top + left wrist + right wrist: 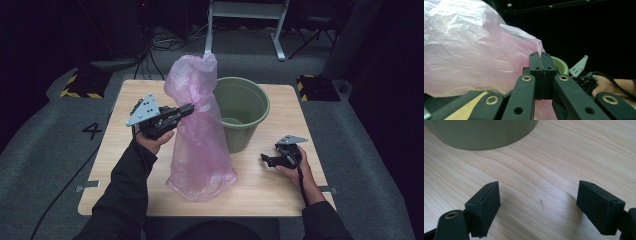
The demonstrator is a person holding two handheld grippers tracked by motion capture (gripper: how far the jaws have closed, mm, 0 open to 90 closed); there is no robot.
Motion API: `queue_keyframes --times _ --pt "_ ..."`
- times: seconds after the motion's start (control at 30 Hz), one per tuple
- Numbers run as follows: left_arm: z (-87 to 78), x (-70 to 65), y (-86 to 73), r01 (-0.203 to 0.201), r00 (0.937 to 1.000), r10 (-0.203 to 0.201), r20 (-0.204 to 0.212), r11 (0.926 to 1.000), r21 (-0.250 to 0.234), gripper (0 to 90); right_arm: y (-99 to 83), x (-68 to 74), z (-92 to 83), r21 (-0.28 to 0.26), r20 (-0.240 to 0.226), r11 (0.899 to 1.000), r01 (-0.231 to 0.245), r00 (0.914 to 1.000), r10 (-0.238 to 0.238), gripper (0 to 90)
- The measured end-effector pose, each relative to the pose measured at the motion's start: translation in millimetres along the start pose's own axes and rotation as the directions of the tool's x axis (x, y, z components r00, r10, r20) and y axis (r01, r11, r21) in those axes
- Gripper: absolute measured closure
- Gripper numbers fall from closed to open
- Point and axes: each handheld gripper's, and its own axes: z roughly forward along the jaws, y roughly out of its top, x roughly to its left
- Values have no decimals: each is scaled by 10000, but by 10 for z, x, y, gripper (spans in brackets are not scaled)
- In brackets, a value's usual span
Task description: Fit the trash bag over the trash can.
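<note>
With the left tongs [190, 108] clamped on the pink plastic bag [200, 150], lift steadily toward the green bin [245, 107]; the right tongs [267, 159] wait wide open, empty.

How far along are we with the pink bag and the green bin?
Done: the left gripper has its jaws shut on the pink plastic bag, lifting it upright beside the green bin, its lower end on the table. In hand: the bag hangs gathered, not spread. Left: the right gripper rests open near the bin, holding nothing; the bag's mouth probably still needs opening and fitting into the bin.
</note>
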Motion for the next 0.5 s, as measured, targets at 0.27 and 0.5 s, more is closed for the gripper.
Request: queue_keyframes --times 0.27,0.5 --pt "84 -162 158 -388 9967 408 706 9988 -288 896 0 0 0 0 3 10000 2 10000 -2 191" --pt "61 -272 272 -514 9893 597 1331 9966 -648 896 -1 1 -1 -1 4 10000 4 10000 -4 191"
